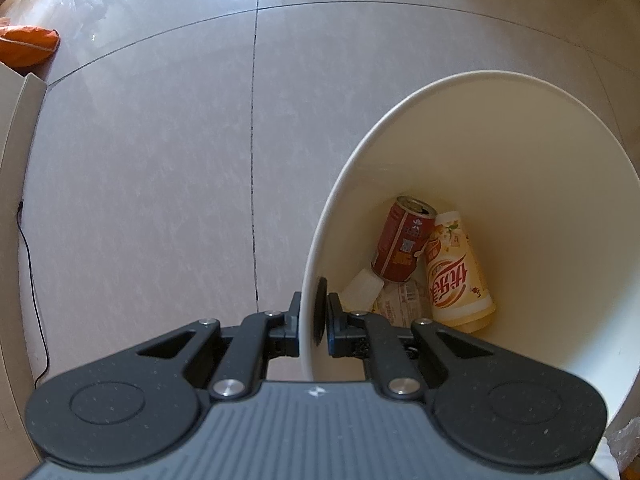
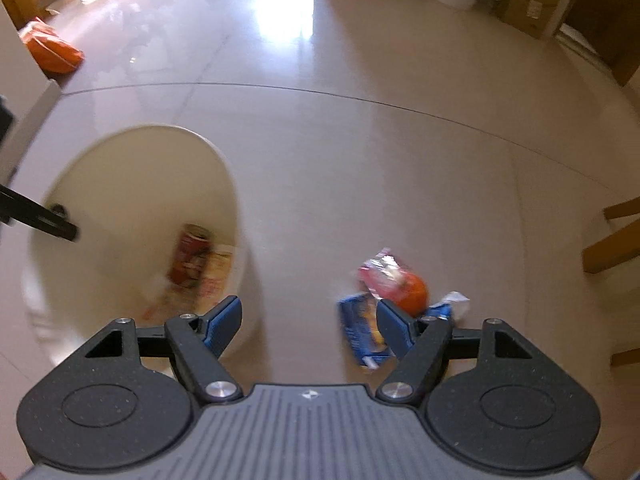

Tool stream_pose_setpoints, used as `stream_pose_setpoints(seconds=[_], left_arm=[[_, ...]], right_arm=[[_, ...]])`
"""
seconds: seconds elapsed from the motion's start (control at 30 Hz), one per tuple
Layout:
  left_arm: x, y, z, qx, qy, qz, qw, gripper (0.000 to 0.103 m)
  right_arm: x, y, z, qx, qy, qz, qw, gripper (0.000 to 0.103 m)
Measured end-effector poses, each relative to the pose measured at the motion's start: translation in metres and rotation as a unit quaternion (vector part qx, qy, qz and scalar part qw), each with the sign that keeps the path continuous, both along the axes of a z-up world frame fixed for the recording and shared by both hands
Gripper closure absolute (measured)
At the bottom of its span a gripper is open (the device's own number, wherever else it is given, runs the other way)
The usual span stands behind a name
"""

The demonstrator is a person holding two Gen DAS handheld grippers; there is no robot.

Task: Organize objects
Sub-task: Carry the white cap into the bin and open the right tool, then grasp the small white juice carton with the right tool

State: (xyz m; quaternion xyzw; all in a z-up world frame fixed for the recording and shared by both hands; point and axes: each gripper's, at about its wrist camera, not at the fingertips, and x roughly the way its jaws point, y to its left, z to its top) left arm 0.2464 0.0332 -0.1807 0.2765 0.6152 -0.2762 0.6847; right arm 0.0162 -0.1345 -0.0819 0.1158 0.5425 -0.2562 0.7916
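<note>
The left tongs (image 1: 313, 322) were clamped on the thin, smooth rim of a cream plastic bin (image 1: 560, 208), one pad inside the wall and one outside. The bin stood on a glossy floor of large pale tiles (image 1: 160, 180) with dark grout lines. At its bottom lay a red metal drink can (image 1: 402, 240), a cream plastic cup with red lettering (image 1: 456, 276) touching it, and crumpled white wrappers (image 1: 394, 298).

The right tongs (image 2: 309, 322) stood wide apart, gripping nothing. Just beside them on the floor, right of the bin, lay a flattened blue carton (image 2: 360, 330), a round orange fruit (image 2: 414, 294), a crinkled pink wrapper (image 2: 380, 272) and a white scrap (image 2: 454, 302), all clustered together and blurred.
</note>
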Motion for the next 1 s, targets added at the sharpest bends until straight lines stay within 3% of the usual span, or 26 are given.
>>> stream_pose_setpoints(seconds=[0.4, 0.7, 0.87, 1.0], left_arm=[[0.0, 0.0, 0.005, -0.002, -0.003, 0.001, 1.0, 0.095], [-0.001, 0.0, 0.005, -0.001, -0.004, 0.004, 1.0, 0.095], [-0.001, 0.0, 0.005, 0.0, -0.005, 0.0, 1.0, 0.095], [-0.002, 0.0, 0.004, 0.0, -0.005, -0.006, 1.0, 0.095]], right_arm=[[-0.024, -0.058, -0.095, -0.022, 0.061, 0.053, 0.996, 0.025], [-0.006, -0.071, -0.188, -0.011, 0.109, 0.121, 0.987, 0.022], [0.005, -0.083, -0.238, 0.0, 0.142, 0.128, 0.982, 0.022], [0.011, -0.086, -0.261, 0.017, 0.156, 0.129, 0.979, 0.022]])
